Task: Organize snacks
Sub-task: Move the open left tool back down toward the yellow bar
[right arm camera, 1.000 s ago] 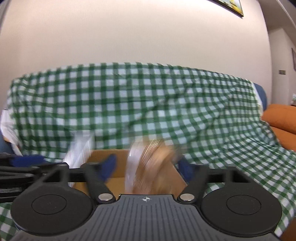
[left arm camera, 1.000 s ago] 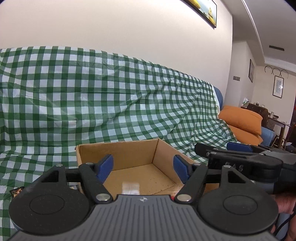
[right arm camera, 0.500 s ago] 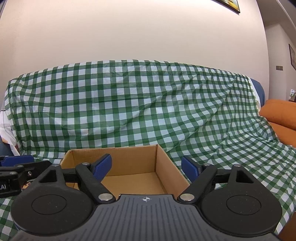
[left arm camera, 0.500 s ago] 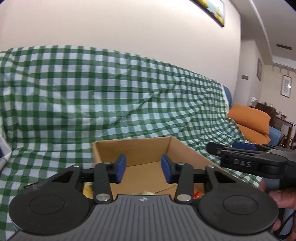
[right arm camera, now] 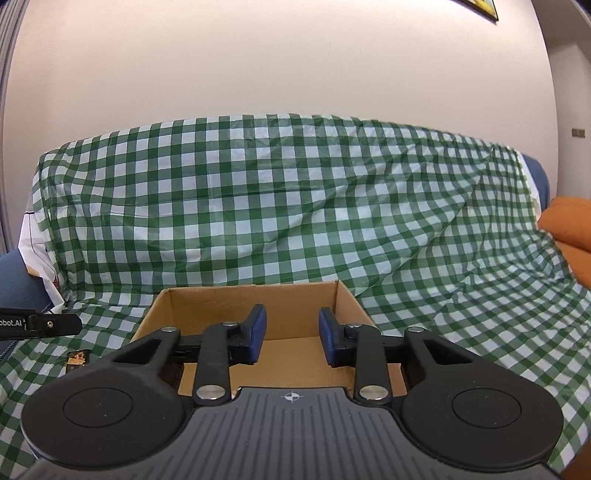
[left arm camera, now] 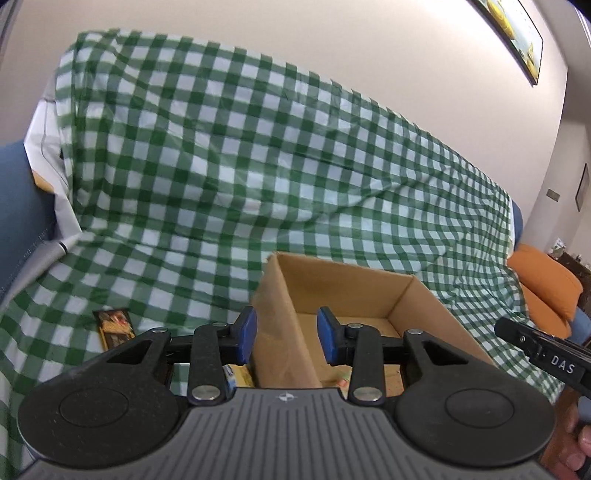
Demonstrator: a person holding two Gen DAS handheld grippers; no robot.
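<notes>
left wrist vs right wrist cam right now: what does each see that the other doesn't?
Only left wrist: the box's outer left wall, a yellow packet low beside the box, something colourful on the box floor, a framed picture, the right gripper's black body, a fingertip.

Only right wrist: the left gripper's black body, its label partly readable.

Both: cardboard box, green checked cloth, dark snack packet, orange cushion. Left gripper holds nothing; right gripper is closing on nothing.
</notes>
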